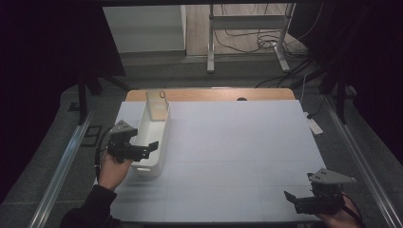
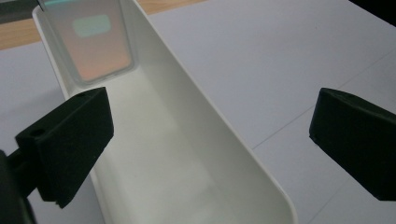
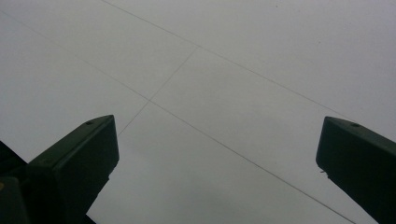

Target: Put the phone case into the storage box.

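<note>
Left tool (image 1: 142, 148) hangs over the near end of the white bin (image 1: 161, 142), jaws wide apart and holding nothing; in the left gripper view one jaw sits over the bin's hollow and the other outside its right wall, over the worktop (image 1: 237, 142). Straddling the wall like this suggests a grip on the rim, to steady or shift the bin, though no contact is made yet. Phone-like slab (image 2: 95, 39), pale with a tinted sheen, leans upright against the bin's far end wall, inside the bin; leaning there keeps it standing and reachable from above. Bin lies lengthwise along the worktop's left side, its far end near the bare wooden strip (image 1: 214, 94).

Right tool (image 1: 304, 199) waits at the near right corner, well apart from the bin, jaws apart and empty over bare sheet, probably parked.

Count: tools 2, bin 1, slab 1.
</note>
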A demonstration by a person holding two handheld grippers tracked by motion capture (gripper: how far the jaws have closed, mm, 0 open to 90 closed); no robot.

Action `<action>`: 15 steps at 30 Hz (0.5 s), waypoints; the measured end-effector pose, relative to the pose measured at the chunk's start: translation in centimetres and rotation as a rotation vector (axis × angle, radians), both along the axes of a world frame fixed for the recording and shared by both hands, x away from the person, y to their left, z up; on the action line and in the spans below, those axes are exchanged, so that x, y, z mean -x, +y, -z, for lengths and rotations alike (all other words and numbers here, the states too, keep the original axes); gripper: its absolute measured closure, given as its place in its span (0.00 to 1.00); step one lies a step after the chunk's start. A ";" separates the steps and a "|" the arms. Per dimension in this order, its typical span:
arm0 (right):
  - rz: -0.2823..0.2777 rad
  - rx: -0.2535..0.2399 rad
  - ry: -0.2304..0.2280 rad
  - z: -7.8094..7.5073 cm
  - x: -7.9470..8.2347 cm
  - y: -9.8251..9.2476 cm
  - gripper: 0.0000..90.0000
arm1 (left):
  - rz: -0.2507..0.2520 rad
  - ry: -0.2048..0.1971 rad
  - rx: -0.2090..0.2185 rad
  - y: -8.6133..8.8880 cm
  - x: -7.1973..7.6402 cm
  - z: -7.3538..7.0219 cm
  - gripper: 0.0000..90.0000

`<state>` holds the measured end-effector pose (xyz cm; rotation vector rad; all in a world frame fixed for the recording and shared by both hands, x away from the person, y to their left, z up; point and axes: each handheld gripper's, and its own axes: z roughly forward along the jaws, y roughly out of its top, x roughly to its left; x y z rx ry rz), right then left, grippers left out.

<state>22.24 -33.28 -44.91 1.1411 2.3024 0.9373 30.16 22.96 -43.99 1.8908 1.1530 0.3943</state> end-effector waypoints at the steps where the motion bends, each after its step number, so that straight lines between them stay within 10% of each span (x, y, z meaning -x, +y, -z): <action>1: 0.000 -0.001 -0.001 0.0 0.0 0.0 0.00 | 0.001 -0.001 -0.003 -0.1 0.2 0.0 0.01; 15: -0.001 -0.003 0.002 0.0 0.0 -0.1 0.00 | 0.029 -0.014 -0.006 -0.5 2.3 0.0 0.01</action>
